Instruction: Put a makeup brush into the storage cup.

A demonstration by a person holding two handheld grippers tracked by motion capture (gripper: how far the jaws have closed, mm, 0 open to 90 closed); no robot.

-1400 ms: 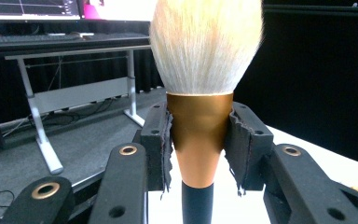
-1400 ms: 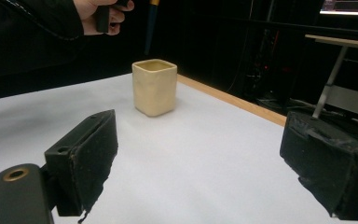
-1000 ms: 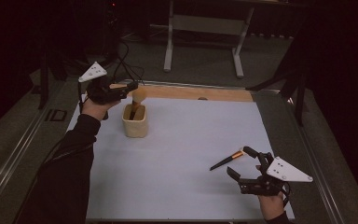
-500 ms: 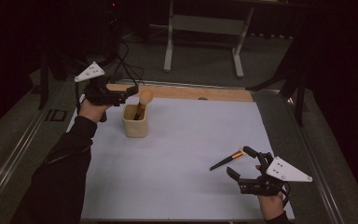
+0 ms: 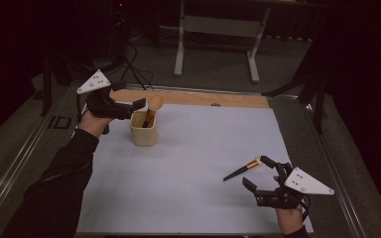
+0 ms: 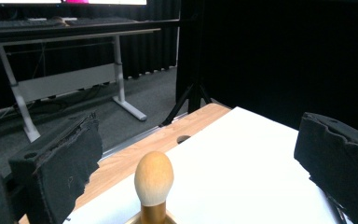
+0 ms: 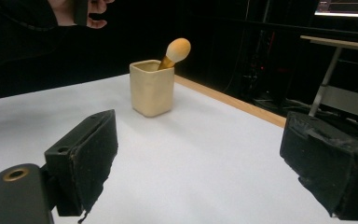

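A cream square cup [image 5: 144, 130] [image 7: 152, 88] stands at the far left of the white table [image 5: 198, 148]. A makeup brush with a round tan head [image 5: 154, 103] [image 6: 154, 177] [image 7: 178, 48] leans in it. My left gripper [image 5: 136, 108] [image 6: 200, 163] hovers just left of the cup, open, with the brush head low between its wide jaws and touching neither. A second slim brush [image 5: 242, 169], black handle and orange ferrule, lies at the near right. My right gripper [image 5: 259, 172] [image 7: 207, 158] rests open beside it, jaws empty and facing the cup.
A wooden strip [image 5: 193, 97] with a small hole [image 5: 215, 104] runs along the table's far edge. Beyond it stands a metal desk frame [image 5: 218, 29] on the dark floor. Rails [image 5: 25, 158] flank the table on both sides.
My left gripper has drawn back slightly to the left from the brush, which now stands free in the cup. The right gripper and the lying brush have not moved.
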